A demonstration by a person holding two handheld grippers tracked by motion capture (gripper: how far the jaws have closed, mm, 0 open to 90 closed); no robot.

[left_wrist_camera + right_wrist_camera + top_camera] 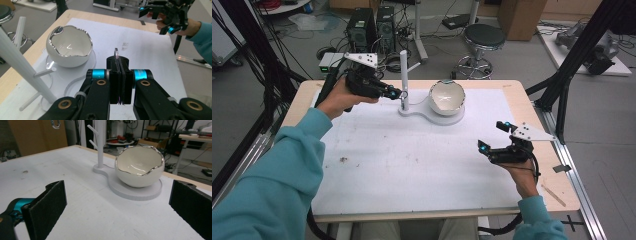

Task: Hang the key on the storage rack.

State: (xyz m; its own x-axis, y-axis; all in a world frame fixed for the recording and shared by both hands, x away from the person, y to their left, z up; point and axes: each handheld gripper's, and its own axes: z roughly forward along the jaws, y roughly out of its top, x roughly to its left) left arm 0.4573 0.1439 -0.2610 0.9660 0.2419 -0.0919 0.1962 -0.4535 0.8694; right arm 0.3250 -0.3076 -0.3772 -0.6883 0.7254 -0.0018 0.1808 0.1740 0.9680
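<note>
the left tongs [120,82] are pinched shut on a small thin metal ring [116,53], of which just a sliver of the loop pokes up above the black pads. in the high view the left tongs [393,92] sit just beside the white pegged stand [404,80], on the side away from the bowl, level with its short pegs. the ring looks light, stiff and slick, so it would likely slip or twist if the squeeze eased. the grip is best kept on the lower edge of the loop, leaving the top open to go over a peg.

the white egg-shaped ceramic bowl with a jagged silver rim [447,97] rests on the round end of the stand's base, just beside the post. it looks fragile and easy to knock, and it sits close to the path of any wide swing past the post. the stand's pegs [44,73] are thin and jut outward, so the tongs' own bulk could catch on them or on the post.

the right tongs [496,141] hang wide open with nothing between the pads, well apart from the stand, above the white mat [412,160] that covers the bench [532,107]. the mat near the stand is otherwise bare apart from a few small dark marks.
</note>
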